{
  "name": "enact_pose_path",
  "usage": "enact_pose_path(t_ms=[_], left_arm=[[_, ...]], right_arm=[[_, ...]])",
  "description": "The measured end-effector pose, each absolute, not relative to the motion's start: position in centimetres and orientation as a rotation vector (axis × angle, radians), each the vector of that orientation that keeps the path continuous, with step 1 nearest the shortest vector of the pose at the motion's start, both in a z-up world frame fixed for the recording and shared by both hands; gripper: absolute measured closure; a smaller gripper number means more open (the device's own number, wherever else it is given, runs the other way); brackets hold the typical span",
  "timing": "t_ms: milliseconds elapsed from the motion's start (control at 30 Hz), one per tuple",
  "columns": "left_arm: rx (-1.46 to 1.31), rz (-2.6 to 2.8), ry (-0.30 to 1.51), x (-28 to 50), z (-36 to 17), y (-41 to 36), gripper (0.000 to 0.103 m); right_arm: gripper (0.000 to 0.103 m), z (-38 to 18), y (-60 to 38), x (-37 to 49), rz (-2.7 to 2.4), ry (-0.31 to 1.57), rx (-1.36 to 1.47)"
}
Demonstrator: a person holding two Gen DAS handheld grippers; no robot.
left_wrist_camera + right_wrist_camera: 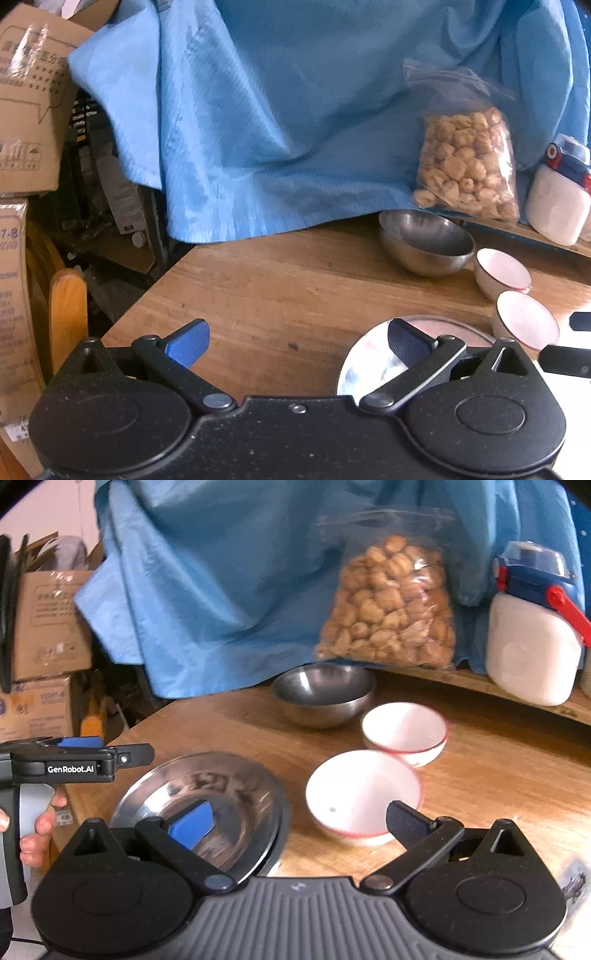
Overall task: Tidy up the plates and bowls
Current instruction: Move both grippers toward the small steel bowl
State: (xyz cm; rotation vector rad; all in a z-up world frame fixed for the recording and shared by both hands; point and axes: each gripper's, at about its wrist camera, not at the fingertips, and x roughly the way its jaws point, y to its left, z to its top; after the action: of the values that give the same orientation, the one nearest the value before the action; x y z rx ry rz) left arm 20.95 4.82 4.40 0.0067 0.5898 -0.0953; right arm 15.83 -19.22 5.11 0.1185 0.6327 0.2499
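Both grippers, left gripper (297,345) and right gripper (299,821), are spread wide with nothing in them. On the wooden table (498,775) sit a steel plate (207,801), a steel bowl (323,694) and 2 white bowls (364,794). Steel's probably light but slick, so pinch the rim. The white ones look chippable.

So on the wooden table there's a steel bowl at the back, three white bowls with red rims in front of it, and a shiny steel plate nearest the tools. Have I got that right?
Nearly. There are two white bowls, not three: the far white bowl and the near white bowl, as the right wrist view shows. The steel bowl behind them and the steel plate on the table are as you say.
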Motion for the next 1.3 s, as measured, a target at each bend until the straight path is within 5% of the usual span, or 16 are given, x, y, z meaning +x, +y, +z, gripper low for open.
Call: enact_pose_path(t_ms=[633, 1300], left_arm=[[0.142, -0.195, 0.615, 31.9, 3.8, -3.0, 0.001], [0.097, -0.235, 0.652, 35.9, 3.0, -5.1, 0.003]], right_arm=[[0.001, 5.9, -22.2, 25.6, 0.221, 0.579, 0.127], [0.029, 3.7, -22.0, 31.7, 0.173, 0.617, 0.098]])
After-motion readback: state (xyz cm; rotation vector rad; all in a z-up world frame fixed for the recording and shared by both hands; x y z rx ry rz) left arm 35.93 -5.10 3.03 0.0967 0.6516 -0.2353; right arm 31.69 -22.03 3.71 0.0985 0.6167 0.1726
